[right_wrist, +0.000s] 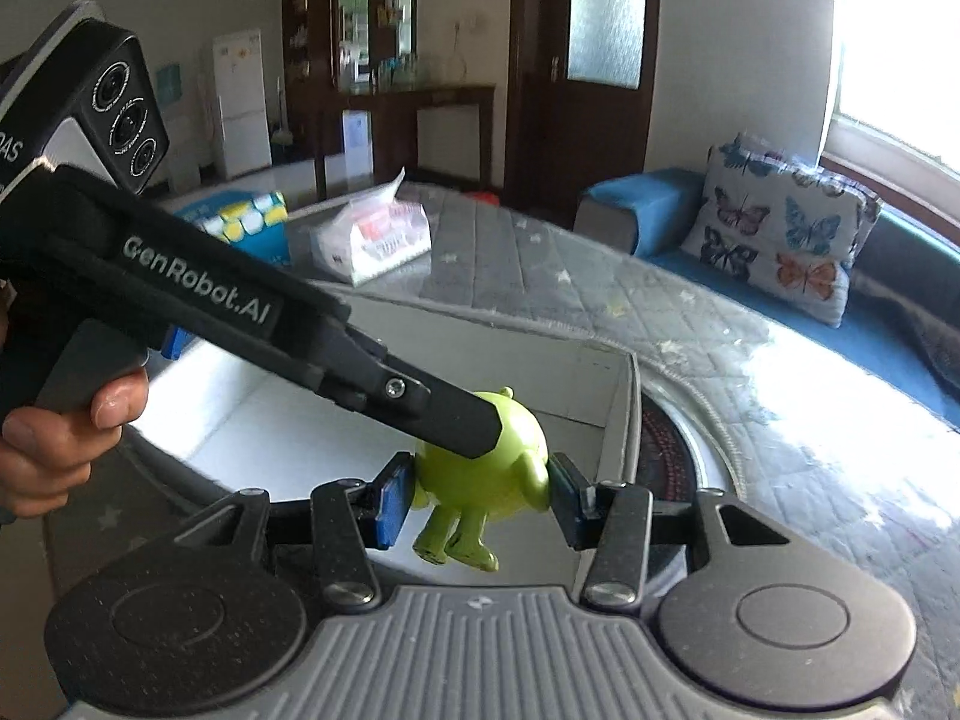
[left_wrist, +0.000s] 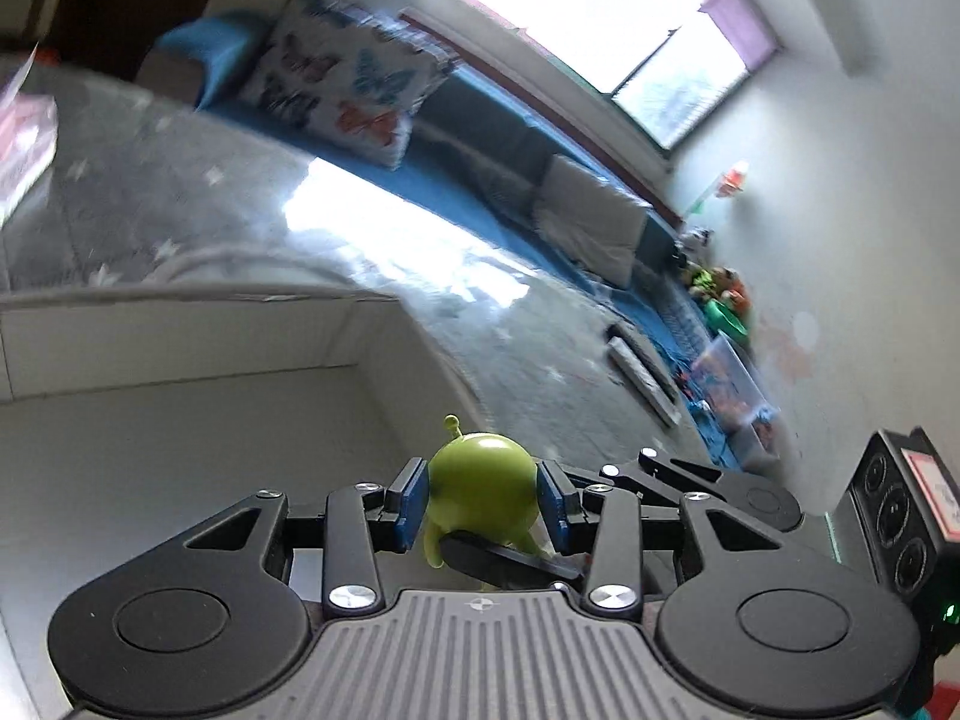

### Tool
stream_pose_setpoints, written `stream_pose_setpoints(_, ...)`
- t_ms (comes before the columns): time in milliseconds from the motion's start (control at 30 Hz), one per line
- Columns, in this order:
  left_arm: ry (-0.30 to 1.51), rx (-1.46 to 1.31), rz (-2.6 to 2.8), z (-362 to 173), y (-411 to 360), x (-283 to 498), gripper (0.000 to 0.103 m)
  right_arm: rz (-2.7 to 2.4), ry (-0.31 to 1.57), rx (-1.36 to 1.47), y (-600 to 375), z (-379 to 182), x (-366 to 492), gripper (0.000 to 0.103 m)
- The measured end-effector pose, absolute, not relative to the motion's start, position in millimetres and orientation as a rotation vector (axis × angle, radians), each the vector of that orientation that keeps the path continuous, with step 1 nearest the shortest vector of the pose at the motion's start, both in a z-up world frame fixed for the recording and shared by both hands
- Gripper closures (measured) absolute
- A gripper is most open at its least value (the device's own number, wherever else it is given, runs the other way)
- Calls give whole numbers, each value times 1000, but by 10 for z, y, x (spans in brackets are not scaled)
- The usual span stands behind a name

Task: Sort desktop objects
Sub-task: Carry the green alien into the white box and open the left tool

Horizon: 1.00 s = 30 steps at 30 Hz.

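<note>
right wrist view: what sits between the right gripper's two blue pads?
The green toy figure, pinched between the pads of the right gripper; the left gripper grips it too, above the white box.

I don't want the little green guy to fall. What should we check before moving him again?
1. Left tool grips the green toy figure: ok, a blue pad presses on each side.
2. Right tool grips it too: ok, its pads touch the body and one arm.
3. Only one tool is holding it: not ok, both clamp the same toy, so one must let go first.
4. White box is ready: ok, its top is open just behind and below the toy.
5. Toy hangs fully inside the box walls: cannot tell.
</note>
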<state>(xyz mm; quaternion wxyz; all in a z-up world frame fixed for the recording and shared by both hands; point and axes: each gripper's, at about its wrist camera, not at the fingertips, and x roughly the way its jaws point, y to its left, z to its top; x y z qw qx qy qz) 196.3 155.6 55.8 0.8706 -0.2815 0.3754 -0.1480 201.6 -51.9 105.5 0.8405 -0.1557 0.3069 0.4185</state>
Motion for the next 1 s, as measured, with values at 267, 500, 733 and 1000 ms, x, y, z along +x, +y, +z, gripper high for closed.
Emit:
stream_pose_setpoints(267,860,-691,-266,170,1831,2306,62,885,740,-443,-125,700,2261,55)
stream_pose_setpoints(500,900,-696,-249,42,1843,2369,62,860,771,-519,36,476,2307,54)
stream_pose_setpoints(733,879,-692,-241,110,1805,2297,62,852,754,-501,-34,519,2278,53)
stream_pose_setpoints(1000,790,-613,-242,459,1676,1905,62,837,678,-425,-495,786,2049,52)
